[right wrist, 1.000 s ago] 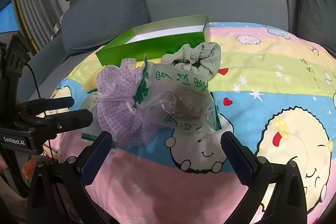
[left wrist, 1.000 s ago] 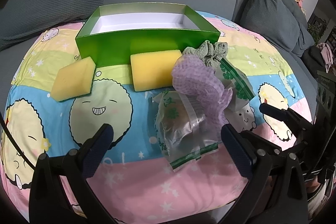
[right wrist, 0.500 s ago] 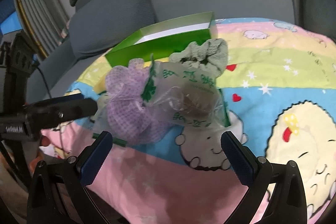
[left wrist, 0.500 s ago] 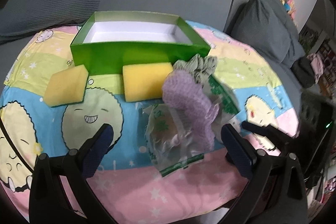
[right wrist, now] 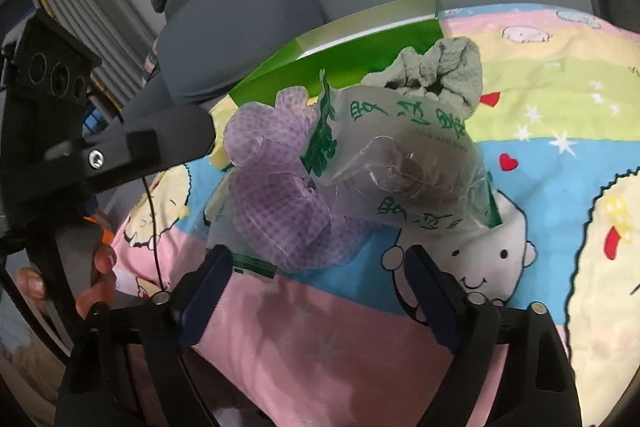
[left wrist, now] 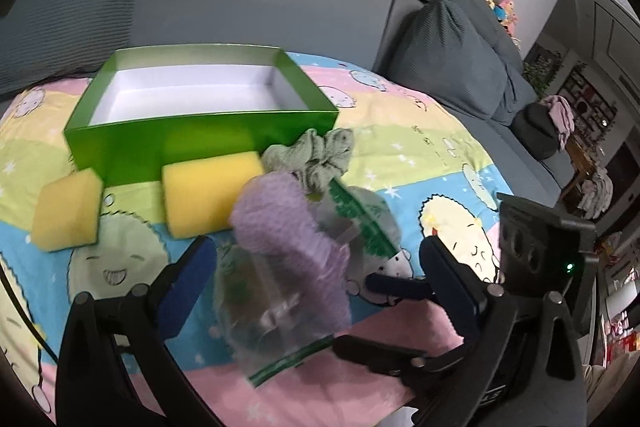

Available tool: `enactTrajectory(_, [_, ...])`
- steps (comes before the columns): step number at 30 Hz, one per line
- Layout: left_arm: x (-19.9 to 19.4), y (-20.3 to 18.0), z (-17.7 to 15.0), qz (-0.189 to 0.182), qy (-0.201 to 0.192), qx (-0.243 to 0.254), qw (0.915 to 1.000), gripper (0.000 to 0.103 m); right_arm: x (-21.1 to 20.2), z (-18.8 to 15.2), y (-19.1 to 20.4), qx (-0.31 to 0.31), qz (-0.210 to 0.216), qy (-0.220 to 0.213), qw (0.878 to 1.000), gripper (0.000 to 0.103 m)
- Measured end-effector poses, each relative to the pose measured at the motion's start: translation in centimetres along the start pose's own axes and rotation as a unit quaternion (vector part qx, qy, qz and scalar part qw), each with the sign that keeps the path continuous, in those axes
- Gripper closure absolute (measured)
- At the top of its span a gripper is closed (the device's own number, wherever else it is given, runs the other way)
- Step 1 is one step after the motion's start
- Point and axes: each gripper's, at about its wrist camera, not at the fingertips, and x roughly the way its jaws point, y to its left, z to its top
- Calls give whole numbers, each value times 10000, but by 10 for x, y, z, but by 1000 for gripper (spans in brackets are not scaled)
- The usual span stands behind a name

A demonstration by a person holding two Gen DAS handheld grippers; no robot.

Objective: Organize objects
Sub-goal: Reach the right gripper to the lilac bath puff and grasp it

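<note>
An open green box with a white inside stands at the back of a cartoon-print blanket. Two yellow sponges lie in front of it. A purple mesh cloth lies over clear plastic bags with green print, with a crumpled grey-green cloth behind. My left gripper is open, its jaws either side of the purple cloth and bag. My right gripper is open just in front of the purple cloth and a printed bag.
Grey sofa cushions rise behind and to the right of the blanket. The box also shows in the right wrist view, behind the pile. The right gripper's body sits close on the left gripper's right side.
Both grippers have moved forward toward the pile. The left jaws now flank the purple cloth and bag. The pile itself has not moved.
</note>
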Motion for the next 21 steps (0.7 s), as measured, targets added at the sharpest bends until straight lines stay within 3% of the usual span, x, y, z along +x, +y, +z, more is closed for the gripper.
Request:
enactTrajectory(4, [10,2,4,-122,77,-40,9999,12,8,4,0,59,130,-21,9999,30])
enactTrajectory(5, [13,3,5,-150,122,-79,9998,17,10,5,0,69,154,-24,9999,33])
enactTrajectory(11, [24,13,6,-469,380,-438,9972,62,19,11,5,27,368,-85,9993,60])
enactTrajectory(15, [29,18,4,-605,548,-719,9941,87,24,13,5,9,406,-18,9992,71])
enactTrajectory(21, [1,22,3,-854,162,-879,9923,92,17,15,12,-93,460,-267,9985,90])
